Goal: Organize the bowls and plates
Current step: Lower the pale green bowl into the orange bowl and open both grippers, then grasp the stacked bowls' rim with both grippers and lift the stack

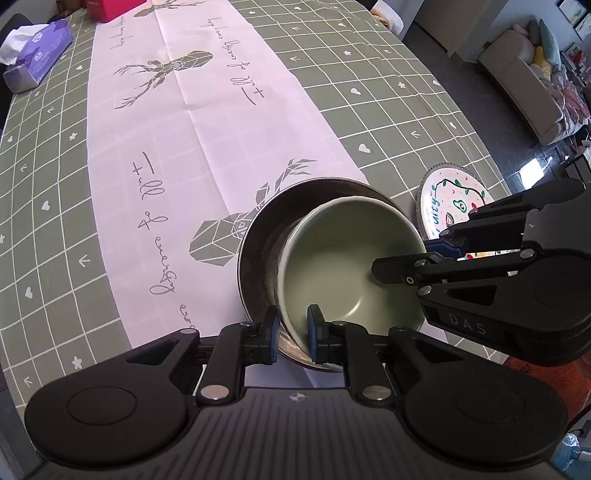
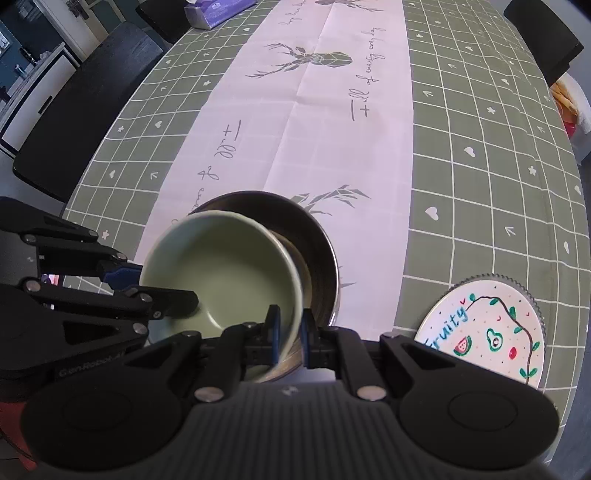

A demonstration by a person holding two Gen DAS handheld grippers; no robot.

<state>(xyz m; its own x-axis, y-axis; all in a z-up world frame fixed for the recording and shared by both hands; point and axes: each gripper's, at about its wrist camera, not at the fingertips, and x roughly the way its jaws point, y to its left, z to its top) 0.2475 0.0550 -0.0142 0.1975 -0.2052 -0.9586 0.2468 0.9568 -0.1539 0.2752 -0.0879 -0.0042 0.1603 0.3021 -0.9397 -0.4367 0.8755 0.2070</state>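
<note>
A pale green bowl (image 1: 332, 258) sits tilted inside a steel bowl (image 1: 266, 229) on the white runner. My left gripper (image 1: 293, 332) is shut on the green bowl's near rim, one pad inside and one outside. My right gripper (image 2: 290, 332) is shut on the opposite rim of the same green bowl (image 2: 229, 273), with the steel bowl (image 2: 314, 236) behind it. Each gripper shows in the other's view: the right one (image 1: 410, 258) and the left one (image 2: 155, 288). A painted "Fruity" plate (image 2: 484, 332) lies to the right, also in the left wrist view (image 1: 443, 206).
The table has a green checked cloth (image 1: 369, 110) with a white deer runner (image 1: 207, 122). A purple tissue box (image 1: 37, 55) stands at the far left, a pink box (image 1: 110, 9) behind. A dark bench (image 2: 74, 103) runs along the left side. The table edge is near the plate.
</note>
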